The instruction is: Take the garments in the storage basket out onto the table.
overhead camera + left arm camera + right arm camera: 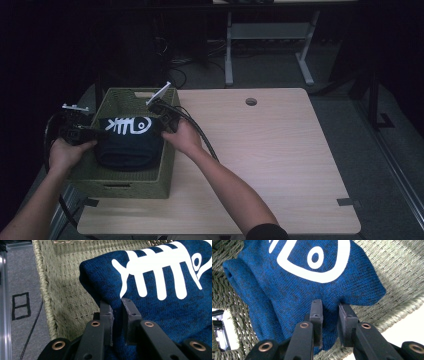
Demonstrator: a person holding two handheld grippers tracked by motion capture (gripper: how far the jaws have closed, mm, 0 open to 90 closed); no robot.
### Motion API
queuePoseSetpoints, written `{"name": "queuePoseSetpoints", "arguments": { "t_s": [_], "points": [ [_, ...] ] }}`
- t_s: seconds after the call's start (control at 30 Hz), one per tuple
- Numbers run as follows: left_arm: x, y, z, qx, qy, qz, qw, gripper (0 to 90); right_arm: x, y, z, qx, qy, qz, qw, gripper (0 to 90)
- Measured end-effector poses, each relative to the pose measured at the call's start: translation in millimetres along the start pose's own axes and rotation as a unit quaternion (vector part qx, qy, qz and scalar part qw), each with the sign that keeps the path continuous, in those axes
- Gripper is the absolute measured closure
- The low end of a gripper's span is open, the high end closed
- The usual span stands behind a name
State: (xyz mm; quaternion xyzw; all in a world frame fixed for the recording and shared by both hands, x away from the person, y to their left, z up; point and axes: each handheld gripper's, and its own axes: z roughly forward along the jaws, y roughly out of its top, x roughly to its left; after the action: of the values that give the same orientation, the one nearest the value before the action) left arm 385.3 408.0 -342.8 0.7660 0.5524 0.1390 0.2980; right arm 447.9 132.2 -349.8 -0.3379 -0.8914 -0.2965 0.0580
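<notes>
Spanning most of the high view, a pale wooden table stands on a grey floor, with a round hole near its far edge and strips of dark tape at its near corners. At the table's left end sits a green woven basket, its near and far walls each cut with a handle slot. Inside the basket lies a folded dark blue sweater printed with a white fish skeleton, the print facing up toward the basket's far side; the bundle fills much of the basket between its left and right walls. The person's forearms come in from the near edge, one to each side of the basket. The left tongs reach over the basket's left rim and are clamped on a fold at the sweater's left edge, the cloth pinched between the narrow-set pads, with the woven wall just beside them. The right tongs come over the right rim and are likewise clamped on the sweater's right edge, below the fish's eye ring, cloth bunched between the pads and the basket's weave behind it. A black cable trails from the right tongs across the table.
</notes>
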Motion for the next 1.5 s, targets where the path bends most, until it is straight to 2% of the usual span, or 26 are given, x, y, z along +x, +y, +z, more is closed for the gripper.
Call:
{"name": "queuePoseSetpoints", "arguments": {
  "t_s": [0.23,0.43,0.63,0.67,0.7,0.73,0.87,1.03,1.23,1.5],
  "points": [
    [-1.0,0.9,4.0,0.004,0.004,0.007,1.0,80.4,-0.6,-0.6,-0.5,0.002,-0.003,0.0,1.0,74.3],
    [0.8,-0.6,6.1,0.005,0.006,0.005,1.0,80.3,1.8,-0.3,0.3,0.006,-0.006,-0.005,1.0,73.3],
    [3.9,-2.0,8.8,0.017,0.019,0.012,0.9996,80.0,1.2,-0.5,1.1,0.009,-0.01,-0.007,0.9999,75.2],
    [4.1,-2.4,9.9,0.019,0.018,0.012,0.9996,79.2,0.9,-0.4,1.1,0.009,-0.011,-0.008,0.9999,75.2],
    [3.9,-2.3,11.8,0.025,0.026,0.013,0.9992,76.7,0.4,-0.4,1.0,0.009,-0.012,-0.007,0.9999,75.2],
    [3.3,-1.8,12.5,0.028,0.039,0.017,0.9987,70.4,-0.3,-0.5,0.5,0.009,-0.011,-0.005,0.9999,75.1],
    [3.3,0.4,10.1,0.012,0.04,0.022,0.9989,63.9,-0.2,-0.5,-1.3,0.004,-0.012,-0.005,0.9999,75.0],
    [3.1,4.5,2.7,-0.007,0.031,0.014,0.9994,63.7,0.4,0.8,-6.6,-0.006,-0.01,-0.003,0.9999,74.6],
    [0.7,1.9,-1.0,-0.024,0.021,0.005,0.9995,64.2,-1.9,0.0,-14.4,-0.017,-0.002,0.003,0.9998,72.6],
    [-11.4,1.1,-12.5,-0.033,0.016,0.01,0.9993,64.4,-4.7,-2.2,-27.5,-0.034,0.011,0.004,0.9993,69.3]
  ]
}}
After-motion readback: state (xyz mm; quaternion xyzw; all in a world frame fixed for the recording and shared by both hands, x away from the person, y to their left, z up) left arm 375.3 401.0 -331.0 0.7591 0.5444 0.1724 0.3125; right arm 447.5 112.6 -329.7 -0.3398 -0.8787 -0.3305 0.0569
